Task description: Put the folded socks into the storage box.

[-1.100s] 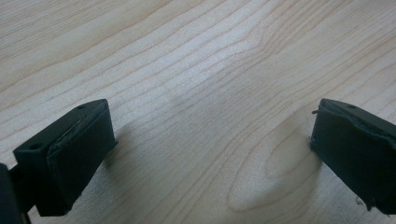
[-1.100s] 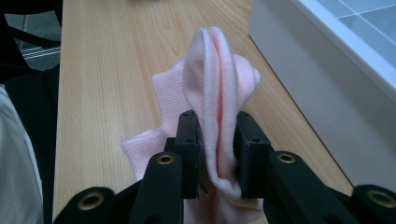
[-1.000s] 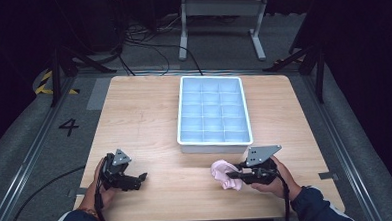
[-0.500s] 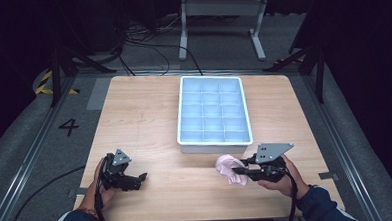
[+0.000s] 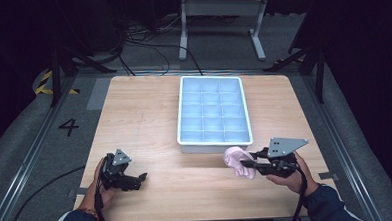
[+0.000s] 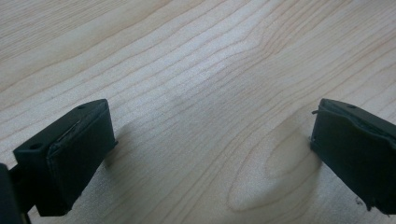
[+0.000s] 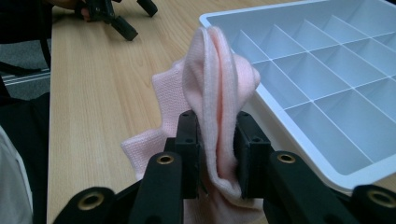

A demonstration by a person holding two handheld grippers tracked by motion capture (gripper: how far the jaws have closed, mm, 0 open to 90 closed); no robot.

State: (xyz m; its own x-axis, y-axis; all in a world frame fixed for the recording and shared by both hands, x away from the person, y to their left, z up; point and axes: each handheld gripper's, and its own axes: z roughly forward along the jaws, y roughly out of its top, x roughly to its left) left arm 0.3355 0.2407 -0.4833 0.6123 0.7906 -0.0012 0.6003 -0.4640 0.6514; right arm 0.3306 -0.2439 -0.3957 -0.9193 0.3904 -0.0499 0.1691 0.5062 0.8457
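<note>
A crumpled pink cloth [image 5: 238, 161] hangs just off the table near the front of the white divided tray [image 5: 213, 112]. My right gripper [image 5: 246, 163] is shut on the pink cloth [image 7: 217, 98], its folds squeezed between the jaws, with the tray [image 7: 327, 74] to the right of it. My left gripper [image 5: 139, 178] rests low over the table at the front left, held in a hand. In the left gripper view its jaws stand wide apart over bare wood [image 6: 205, 93], with nothing between them.
The tray's many compartments look empty. A wooden table [image 5: 139, 123] carries everything; its front edge lies just beneath both hands. Dark floor, cables and a metal stand [image 5: 219, 9] lie beyond the far edge.
My right gripper has lifted the pink cloth slightly and carried it toward the tray's front edge. The left gripper has stayed put.
</note>
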